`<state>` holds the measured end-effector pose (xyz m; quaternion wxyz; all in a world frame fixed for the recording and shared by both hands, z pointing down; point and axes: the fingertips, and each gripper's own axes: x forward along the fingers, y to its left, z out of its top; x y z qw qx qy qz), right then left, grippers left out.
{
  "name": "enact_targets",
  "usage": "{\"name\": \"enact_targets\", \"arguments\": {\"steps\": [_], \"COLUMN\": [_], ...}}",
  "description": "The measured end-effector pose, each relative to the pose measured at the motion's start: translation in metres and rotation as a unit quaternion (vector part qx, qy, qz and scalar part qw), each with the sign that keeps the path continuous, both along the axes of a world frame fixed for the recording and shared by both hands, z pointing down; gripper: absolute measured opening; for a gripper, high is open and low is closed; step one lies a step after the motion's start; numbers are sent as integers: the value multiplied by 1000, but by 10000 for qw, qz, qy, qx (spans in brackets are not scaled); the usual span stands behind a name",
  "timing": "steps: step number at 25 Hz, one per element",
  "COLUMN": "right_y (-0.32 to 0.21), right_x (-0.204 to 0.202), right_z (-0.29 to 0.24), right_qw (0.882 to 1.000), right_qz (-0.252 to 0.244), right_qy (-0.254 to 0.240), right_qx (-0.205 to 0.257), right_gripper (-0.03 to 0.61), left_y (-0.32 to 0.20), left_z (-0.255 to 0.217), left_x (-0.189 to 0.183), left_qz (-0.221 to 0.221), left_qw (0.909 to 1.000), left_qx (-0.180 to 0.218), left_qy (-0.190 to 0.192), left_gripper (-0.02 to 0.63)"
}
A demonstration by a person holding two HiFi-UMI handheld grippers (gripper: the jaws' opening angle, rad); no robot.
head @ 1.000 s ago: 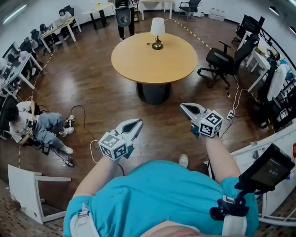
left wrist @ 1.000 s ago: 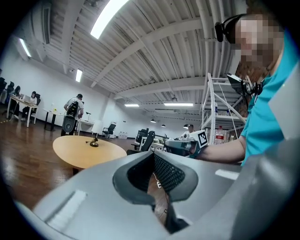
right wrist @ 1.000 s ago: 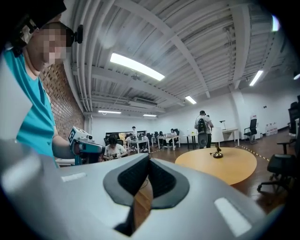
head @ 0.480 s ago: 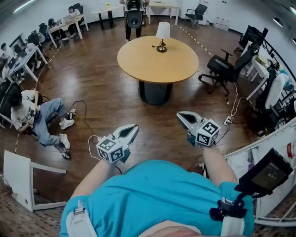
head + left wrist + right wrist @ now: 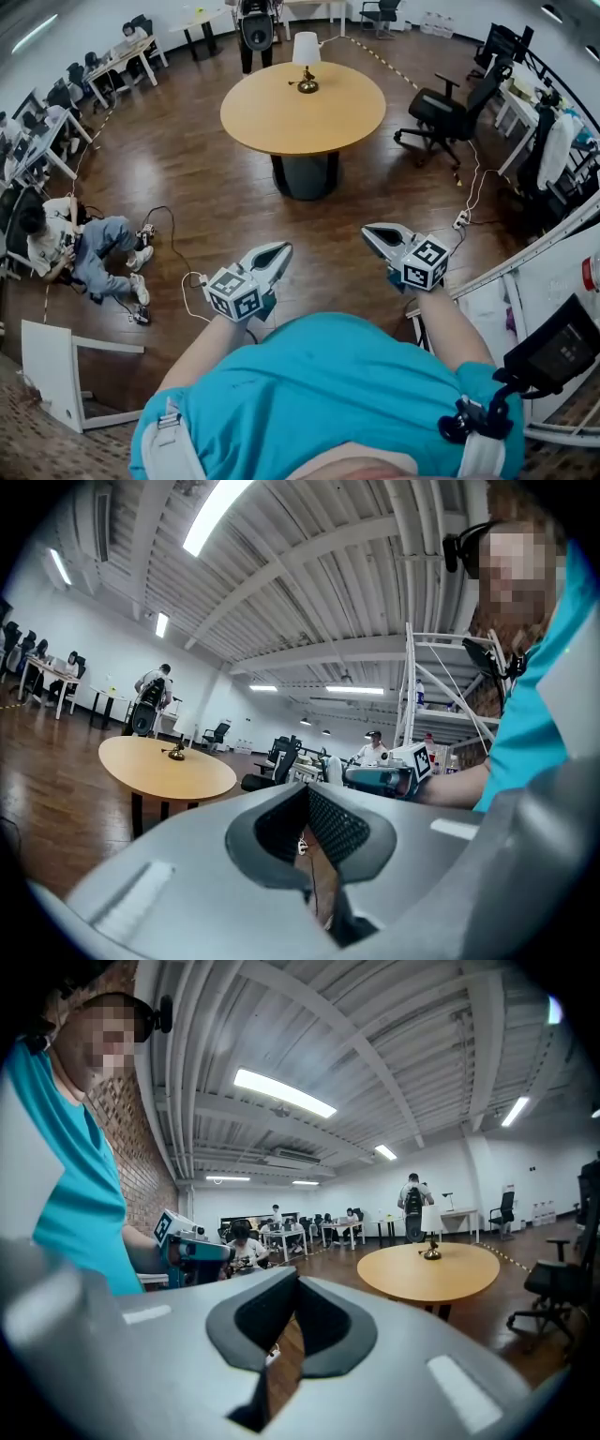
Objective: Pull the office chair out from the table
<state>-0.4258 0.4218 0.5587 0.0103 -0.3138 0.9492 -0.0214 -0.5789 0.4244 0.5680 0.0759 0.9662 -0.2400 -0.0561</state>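
Note:
A black office chair (image 5: 448, 111) stands on the wooden floor to the right of the round wooden table (image 5: 303, 103), a little apart from its edge. Both grippers are held out level in front of the person, far short of table and chair. My left gripper (image 5: 278, 249) is shut with nothing in it. My right gripper (image 5: 369, 231) is shut and empty too. In the left gripper view the table (image 5: 169, 766) and the chair (image 5: 272, 769) lie ahead. The right gripper view shows the table (image 5: 431, 1272) and the chair (image 5: 562, 1288) at the right edge.
A lamp (image 5: 306, 56) stands on the table's far side. A person (image 5: 70, 248) sits on the floor at left among cables (image 5: 178, 272). Another person (image 5: 253, 28) stands beyond the table. A white frame (image 5: 56, 375) lies at lower left, and desks line the walls.
The whole view has shifted a little as the person carrying the grippers moves across the floor. Both grippers stay shut, side by side in front of the body.

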Motion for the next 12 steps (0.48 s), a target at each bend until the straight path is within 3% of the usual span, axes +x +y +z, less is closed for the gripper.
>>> {"name": "enact_targets", "arguments": {"steps": [12], "right_y": [-15], "right_x": [-23], "right_z": [-6], "right_qw": [9999], "right_qz": [-86], "right_qy": [127], "right_qx": [24], "right_gripper": [-5], "left_y": [-16], "left_z": [-7], "left_x": [-33], "left_qz": [-123], "left_qw": [9998], "left_qx": [-43], "left_qy": [150], "left_gripper": [25]}}
